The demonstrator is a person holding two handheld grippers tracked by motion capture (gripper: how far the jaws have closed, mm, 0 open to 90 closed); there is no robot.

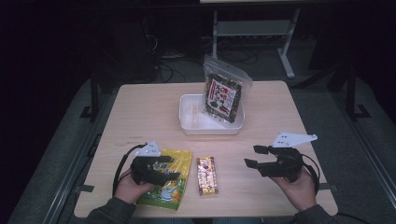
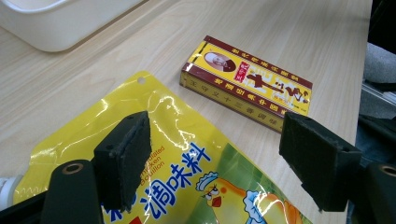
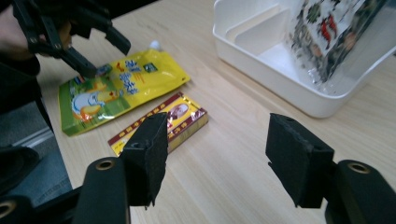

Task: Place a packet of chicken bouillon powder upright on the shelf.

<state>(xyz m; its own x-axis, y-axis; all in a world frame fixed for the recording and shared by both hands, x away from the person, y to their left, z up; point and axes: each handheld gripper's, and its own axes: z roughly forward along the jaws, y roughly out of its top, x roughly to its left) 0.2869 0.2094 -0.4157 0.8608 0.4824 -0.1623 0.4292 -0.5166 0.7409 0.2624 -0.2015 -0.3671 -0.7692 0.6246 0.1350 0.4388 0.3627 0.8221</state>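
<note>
Nearest, at the tabletop's [image 1: 140, 112] near edge: two hands, each with a hand-held gripper. Left hand-held gripper [image 1: 169, 168] hung directly above the glossy yellow-and-green plastic pouch [image 1: 175, 186] with blue lettering, jaws spread wide, nothing between the pads. From the left gripper view, could not tell whether the pads touched the film or merely hovered over it. Right hand-held gripper [image 1: 252, 156] stood open as well and empty, well apart from the pouch and pointed leftward across the bare wood.

Between the two lay the small yellow-and-maroon cardboard box [image 1: 207, 175], flat on the tabletop just beside the pouch's right edge, not touching it so far as could be made out. Long axis ran from the near edge toward the far one. Lay to the left of the right hand-held gripper and, in the right gripper view, ahead and to the left of the jaws – closer to the left hand, yet the right jaws faced it.

Farther back sat the white rectangular plastic tray [image 1: 187, 126], with a clear bag of dark seaweed snack [image 1: 223, 95] leaning upright in its right part.

Judged that a grasp of the box from the right would call for a leftward reach, with the jaws set across the short width rather than along the length.
</note>
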